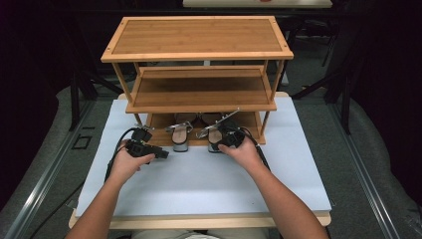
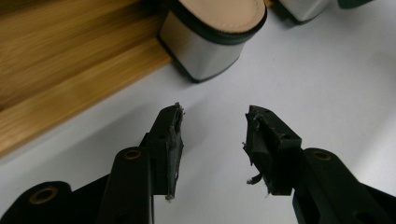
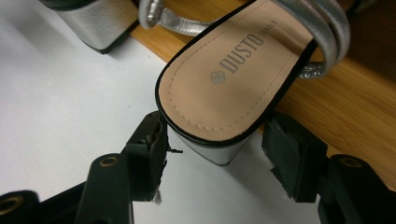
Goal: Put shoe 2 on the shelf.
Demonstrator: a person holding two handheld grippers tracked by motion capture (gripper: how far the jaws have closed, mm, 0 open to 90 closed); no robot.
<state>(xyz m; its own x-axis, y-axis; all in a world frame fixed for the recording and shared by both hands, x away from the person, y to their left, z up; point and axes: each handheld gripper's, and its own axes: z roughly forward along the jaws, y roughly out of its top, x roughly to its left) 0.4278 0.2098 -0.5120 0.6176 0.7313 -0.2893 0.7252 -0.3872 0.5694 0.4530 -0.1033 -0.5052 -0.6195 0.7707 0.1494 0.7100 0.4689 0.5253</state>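
Observation:
Two silver block-heeled sandals lie on the bottom shelf of a bamboo shoe rack, their heels over the white table. My right gripper is open and straddles the heel of the right sandal; its left jaw is almost against the heel block and a small gap shows at the right jaw. My left gripper is open and empty, low over the table. It sits just short of the left sandal, whose heel lies ahead of the jaws.
The rack has three tiers and stands at the back of the white table top. Its upper two shelves are bare. The bottom shelf's front edge runs just beside my left gripper. Dark stands flank the table.

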